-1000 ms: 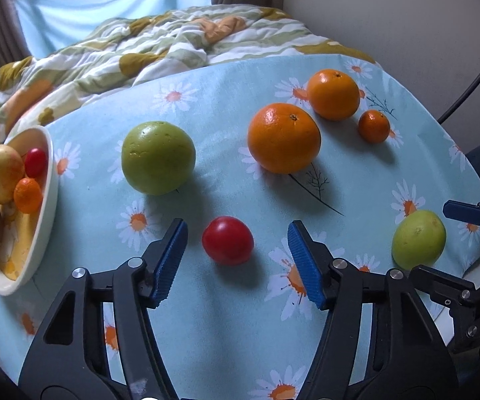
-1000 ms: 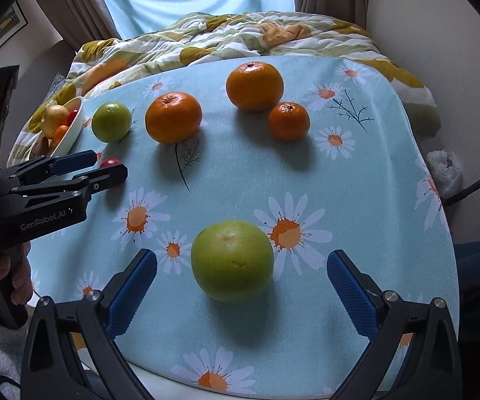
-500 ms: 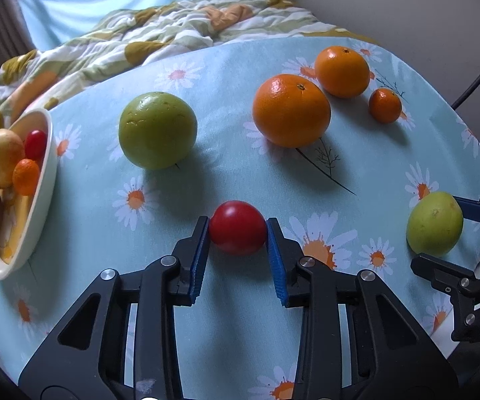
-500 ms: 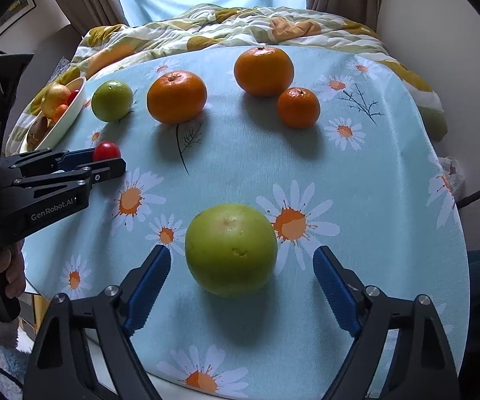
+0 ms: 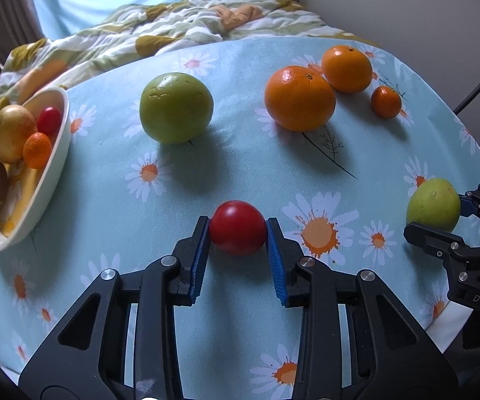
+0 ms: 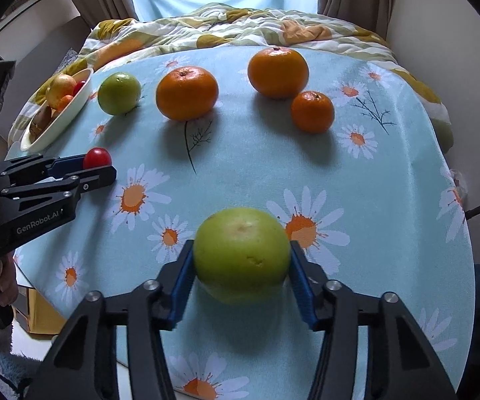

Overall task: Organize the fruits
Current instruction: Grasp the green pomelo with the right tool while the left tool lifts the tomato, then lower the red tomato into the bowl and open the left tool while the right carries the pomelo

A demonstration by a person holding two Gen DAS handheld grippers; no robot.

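Left wrist view, from my remote seat: at far left I see the white oval bowl (image 5: pixel 58 153) on the surface (image 5: pixel 206 173), which wears a light blue daisy cloth; the bowl holds a yellowish fruit, a small red one and a small orange one. Next comes a green apple (image 5: pixel 176 107), well apart from the bowl. Low in the middle, my left hand-held gripper (image 5: pixel 238 228) pinches the red tomato (image 5: pixel 238 227), both blue pads touching its sides while it rests on the cloth. Farther right stand a large orange (image 5: pixel 299 97), a second orange (image 5: pixel 346 69) touching or just behind it, and a small mandarin (image 5: pixel 385 102) near them. At far right my right hand-held gripper (image 6: pixel 241 263) has just been closing and now presses its pads on either side of the second green apple (image 6: pixel 241 256), which sits near the front edge. A crumpled bed quilt (image 5: pixel 173 33) lies beyond the surface
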